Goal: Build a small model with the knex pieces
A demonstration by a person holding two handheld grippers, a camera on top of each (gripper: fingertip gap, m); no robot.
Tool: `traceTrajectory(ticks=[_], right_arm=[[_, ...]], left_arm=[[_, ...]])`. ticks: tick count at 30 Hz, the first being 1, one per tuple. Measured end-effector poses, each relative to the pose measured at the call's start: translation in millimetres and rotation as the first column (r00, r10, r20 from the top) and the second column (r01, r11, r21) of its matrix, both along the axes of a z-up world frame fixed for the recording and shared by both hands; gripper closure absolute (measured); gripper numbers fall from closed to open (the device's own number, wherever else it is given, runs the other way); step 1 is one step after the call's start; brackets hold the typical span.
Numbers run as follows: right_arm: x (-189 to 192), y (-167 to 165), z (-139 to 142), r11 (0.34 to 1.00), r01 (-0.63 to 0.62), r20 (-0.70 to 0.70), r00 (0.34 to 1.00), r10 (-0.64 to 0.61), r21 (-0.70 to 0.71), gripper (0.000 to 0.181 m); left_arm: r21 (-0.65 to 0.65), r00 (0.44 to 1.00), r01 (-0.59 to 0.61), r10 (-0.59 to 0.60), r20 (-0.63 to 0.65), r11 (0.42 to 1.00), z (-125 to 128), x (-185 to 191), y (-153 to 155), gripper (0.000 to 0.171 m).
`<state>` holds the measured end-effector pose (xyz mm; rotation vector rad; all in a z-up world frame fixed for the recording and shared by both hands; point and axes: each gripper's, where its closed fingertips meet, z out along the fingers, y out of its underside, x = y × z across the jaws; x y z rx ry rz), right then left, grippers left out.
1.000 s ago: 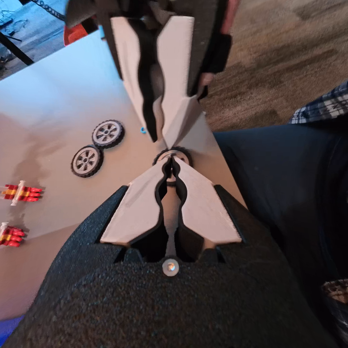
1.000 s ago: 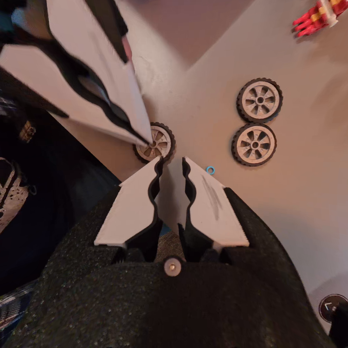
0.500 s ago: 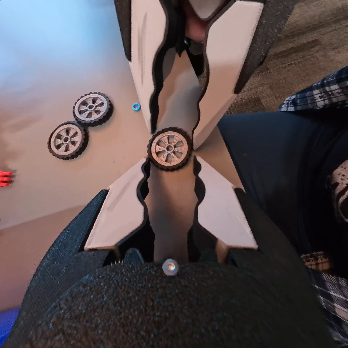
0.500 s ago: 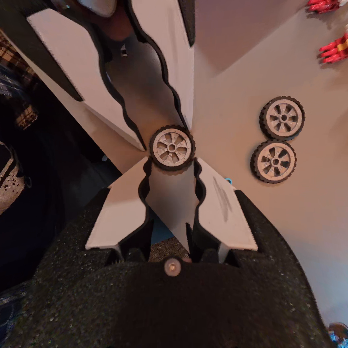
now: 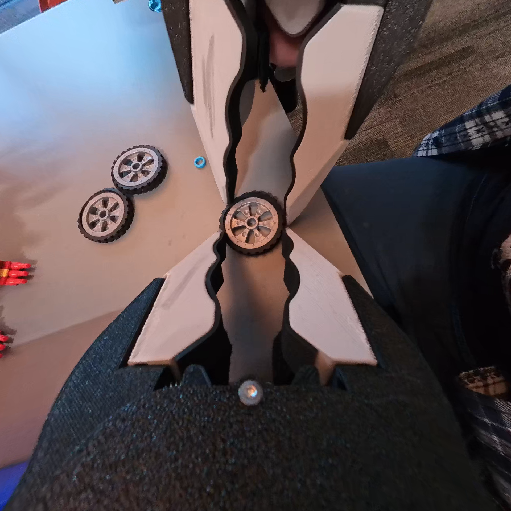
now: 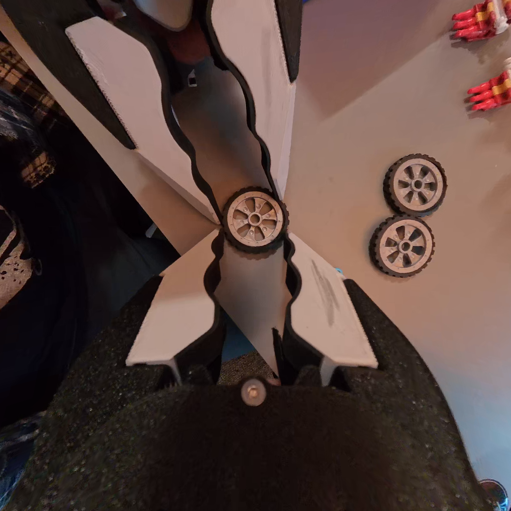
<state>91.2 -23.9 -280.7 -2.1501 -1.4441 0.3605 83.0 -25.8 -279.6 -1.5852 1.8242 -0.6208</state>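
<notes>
Flanking one toy wheel (image 5: 251,222) — left gripper (image 5: 252,240), right gripper (image 6: 253,240) — fingers spread.

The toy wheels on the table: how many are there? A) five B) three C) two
B: one wheel lies between the tips of the two hand-held grippers, left and right, both open, and a pair of wheels lies side by side farther off on the table.
</notes>
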Motion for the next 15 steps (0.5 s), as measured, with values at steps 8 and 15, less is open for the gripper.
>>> traceTrajectory(ticks=[8,15], right_arm=[[-7.9,-1.1,-0.1,0.999,-0.042,-0.055,0.998,0.042,0.003,0.128],[-9.2,-1.7,0.8,0.997,-0.081,-0.038,0.996,0.082,0.014,0.133]], left_arm=[[-0.023,1.000,0.020,-0.020,-0.001,1.000,0.0,1.0,-3.0,0.132],[-0.048,1.000,0.026,-0.027,-0.002,0.999,0.4,1.8,-3.6,0.132]])
